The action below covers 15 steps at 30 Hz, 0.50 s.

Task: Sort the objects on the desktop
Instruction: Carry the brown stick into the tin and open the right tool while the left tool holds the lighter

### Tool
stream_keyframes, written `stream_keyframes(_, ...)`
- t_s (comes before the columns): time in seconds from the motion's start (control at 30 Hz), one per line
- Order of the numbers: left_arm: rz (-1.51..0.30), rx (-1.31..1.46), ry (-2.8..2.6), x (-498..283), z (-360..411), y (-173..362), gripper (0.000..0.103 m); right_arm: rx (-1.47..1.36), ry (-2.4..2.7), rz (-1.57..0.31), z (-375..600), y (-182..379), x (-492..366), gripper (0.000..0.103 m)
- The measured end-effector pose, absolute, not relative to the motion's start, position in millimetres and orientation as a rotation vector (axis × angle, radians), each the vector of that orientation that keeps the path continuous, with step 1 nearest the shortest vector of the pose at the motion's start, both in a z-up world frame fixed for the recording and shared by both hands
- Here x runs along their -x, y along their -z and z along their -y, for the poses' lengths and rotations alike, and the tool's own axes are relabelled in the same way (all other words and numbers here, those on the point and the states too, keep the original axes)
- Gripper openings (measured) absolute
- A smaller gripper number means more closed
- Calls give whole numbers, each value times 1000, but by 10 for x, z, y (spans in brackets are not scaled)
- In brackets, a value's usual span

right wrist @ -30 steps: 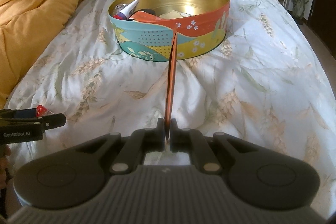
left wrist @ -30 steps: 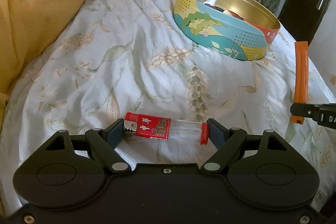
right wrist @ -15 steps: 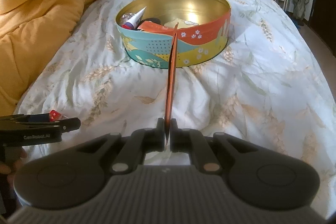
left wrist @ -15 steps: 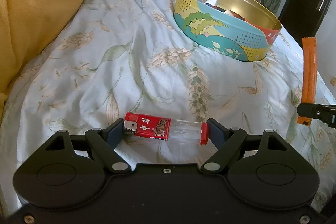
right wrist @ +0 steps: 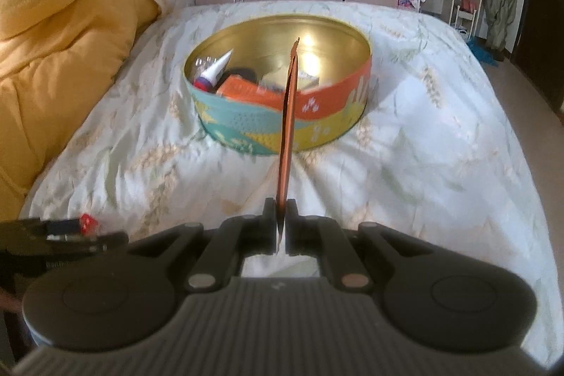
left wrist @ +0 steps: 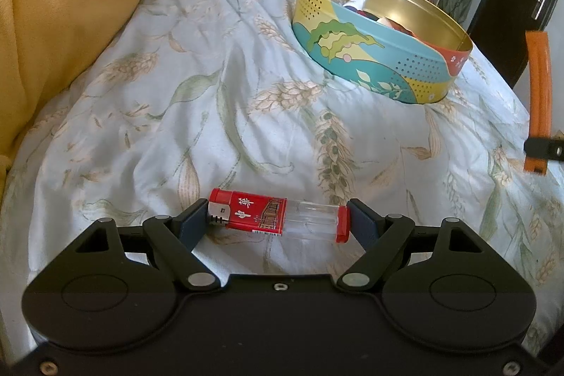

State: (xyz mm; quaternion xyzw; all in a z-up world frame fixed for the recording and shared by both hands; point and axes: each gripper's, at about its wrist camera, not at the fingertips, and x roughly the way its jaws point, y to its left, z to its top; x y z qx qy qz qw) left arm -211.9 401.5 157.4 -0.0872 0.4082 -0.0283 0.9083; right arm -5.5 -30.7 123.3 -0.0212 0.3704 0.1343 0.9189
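While both grippers stood over the bed, the scene read from left to right as follows. At far left lay a yellow blanket (left wrist: pixel 67 9), bunched against the floral bedsheet (left wrist: pixel 197 115). In the left wrist view, the left gripper (left wrist: pixel 278 221) had its fingers closed endwise on a red lighter (left wrist: pixel 278 217), one pad at the metal head and the other at the red base, with the lighter lying crosswise between them; whether it was lifted clear of the sheet could not be told. Farther on and to the right stood the round tin (right wrist: pixel 282 129), open and well apart from the lighter; it already held a white tube (right wrist: pixel 218 69), an orange packet (right wrist: pixel 243 90) and other small items too blurred to name. In the right wrist view, the right gripper (right wrist: pixel 281 222) had its fingers pinched on the near end of a thin orange strip (right wrist: pixel 287 136), which pointed forward toward the tin, its tip seen against the tin's interior but not resting in it. By this evidence the sorting was judged well advanced: several objects were in the tin, and the two held items remained to be carried over the rim and released.
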Motion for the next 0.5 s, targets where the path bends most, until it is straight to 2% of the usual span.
stream_keyframes(0.5, -840, 176, 72, 2119, -4001, -1575, 81, 91, -319, -720, 120, -1561, -380, 5)
